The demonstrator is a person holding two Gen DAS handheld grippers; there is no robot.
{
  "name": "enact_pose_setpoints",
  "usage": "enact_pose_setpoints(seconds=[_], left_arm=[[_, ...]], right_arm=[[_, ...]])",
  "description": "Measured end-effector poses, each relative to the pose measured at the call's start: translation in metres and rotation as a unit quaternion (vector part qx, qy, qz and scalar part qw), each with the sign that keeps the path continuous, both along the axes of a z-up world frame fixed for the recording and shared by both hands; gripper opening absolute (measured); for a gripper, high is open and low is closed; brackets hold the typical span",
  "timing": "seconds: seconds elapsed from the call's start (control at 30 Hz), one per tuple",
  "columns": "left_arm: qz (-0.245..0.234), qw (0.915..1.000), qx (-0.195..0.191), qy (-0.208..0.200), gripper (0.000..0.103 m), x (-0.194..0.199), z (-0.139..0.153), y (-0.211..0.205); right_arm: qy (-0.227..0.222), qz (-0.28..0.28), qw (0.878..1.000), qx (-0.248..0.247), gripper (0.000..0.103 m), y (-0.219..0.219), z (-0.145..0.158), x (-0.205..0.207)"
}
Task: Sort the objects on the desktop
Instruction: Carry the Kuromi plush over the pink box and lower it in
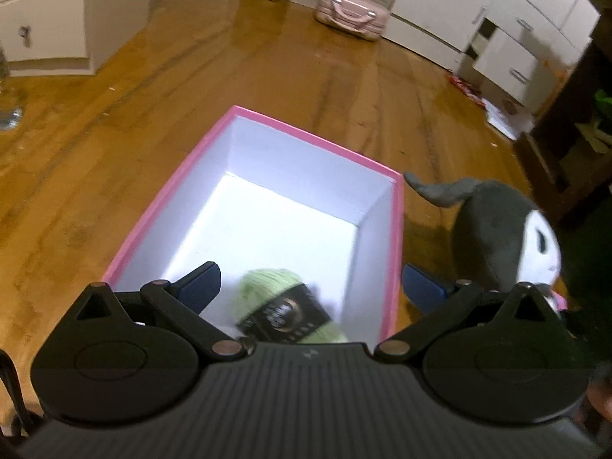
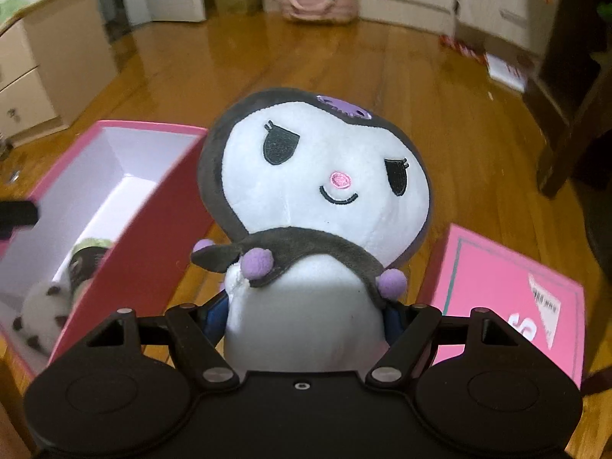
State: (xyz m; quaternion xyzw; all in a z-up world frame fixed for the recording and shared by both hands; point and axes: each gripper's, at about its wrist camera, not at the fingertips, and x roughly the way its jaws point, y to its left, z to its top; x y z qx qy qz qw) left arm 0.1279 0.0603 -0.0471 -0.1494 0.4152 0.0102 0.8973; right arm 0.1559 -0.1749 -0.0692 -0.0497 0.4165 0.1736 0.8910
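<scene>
— Glossy wooden floor (image 1: 267, 76) is carrying everything. What is the right gripper (image 2: 306, 321) gripping?

— Its jaws are squeezing a soft plush doll (image 2: 317, 176): fuzzy white face, dark grey hood, lilac pompoms, beside the box.

— And the left gripper (image 1: 310, 287)?

— Gaping wide, empty, hovering over the rigid pink cardboard box (image 1: 172, 187) holding a green yarn ball (image 1: 275, 290).
</scene>
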Motion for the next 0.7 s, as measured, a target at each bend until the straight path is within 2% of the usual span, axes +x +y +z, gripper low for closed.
enact_pose_setpoints(seconds=[0.07,0.2,0.37,0.6,0.7], left_arm=[[0.007,0.9999,0.007,-0.002,0.103,-0.002,0.003,0.006],[0.024,0.9994,-0.004,-0.026,0.103,-0.012,0.016,0.026],[0.058,0.9975,-0.008,-0.040,0.103,-0.021,0.025,0.054],[0.089,0.9937,-0.023,-0.064,0.103,-0.032,0.036,0.081],[0.089,0.9937,-0.019,-0.066,0.103,-0.031,0.036,0.085]], right_arm=[[-0.015,0.016,1.000,-0.001,0.079,0.007,0.004,-0.005],[-0.029,0.041,0.998,0.036,0.079,0.018,0.031,-0.018],[-0.065,0.107,0.992,0.029,0.080,0.051,0.065,-0.041],[-0.003,0.191,0.980,-0.053,0.080,0.126,0.064,-0.041],[0.026,0.210,0.975,-0.067,0.080,0.152,0.061,-0.032]])
